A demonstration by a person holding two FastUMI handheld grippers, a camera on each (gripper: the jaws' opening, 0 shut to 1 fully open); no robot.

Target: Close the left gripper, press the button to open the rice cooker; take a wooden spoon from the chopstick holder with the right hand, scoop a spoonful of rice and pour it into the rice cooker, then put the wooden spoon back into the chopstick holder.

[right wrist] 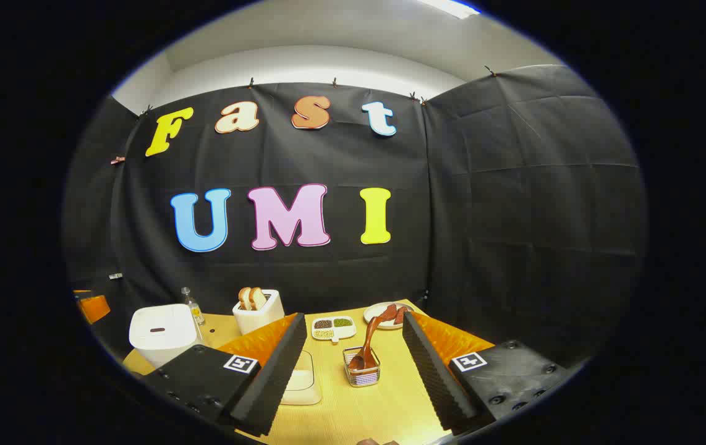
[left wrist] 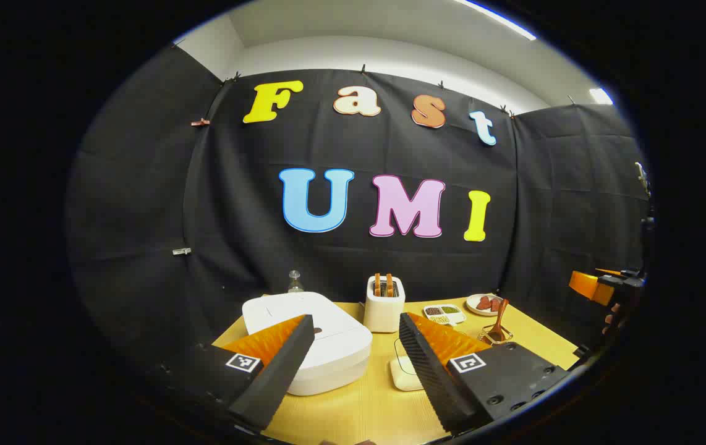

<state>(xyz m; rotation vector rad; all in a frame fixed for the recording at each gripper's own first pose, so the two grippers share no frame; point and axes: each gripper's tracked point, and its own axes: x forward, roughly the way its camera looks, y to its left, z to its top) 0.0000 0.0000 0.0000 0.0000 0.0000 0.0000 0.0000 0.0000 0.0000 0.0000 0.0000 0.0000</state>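
Booth table (right wrist: 384,402) with rice cooker, spoon holder and both claws standing open, lid down.

Left claw (left wrist: 353,346) is hanging wide open above the table, gripping nothing; the white rice cooker (left wrist: 322,346) is sitting shut just beyond its left finger; right claw (right wrist: 350,352) is also gaping wide and empty; the wooden spoon (right wrist: 370,343) is leaning in the chopstick holder (right wrist: 362,372) between its fingers, farther off; a toaster (right wrist: 258,312), a divided dish (right wrist: 333,327) and a plate (right wrist: 384,313) are standing behind; a white container (right wrist: 300,383) is lying beside the left finger.
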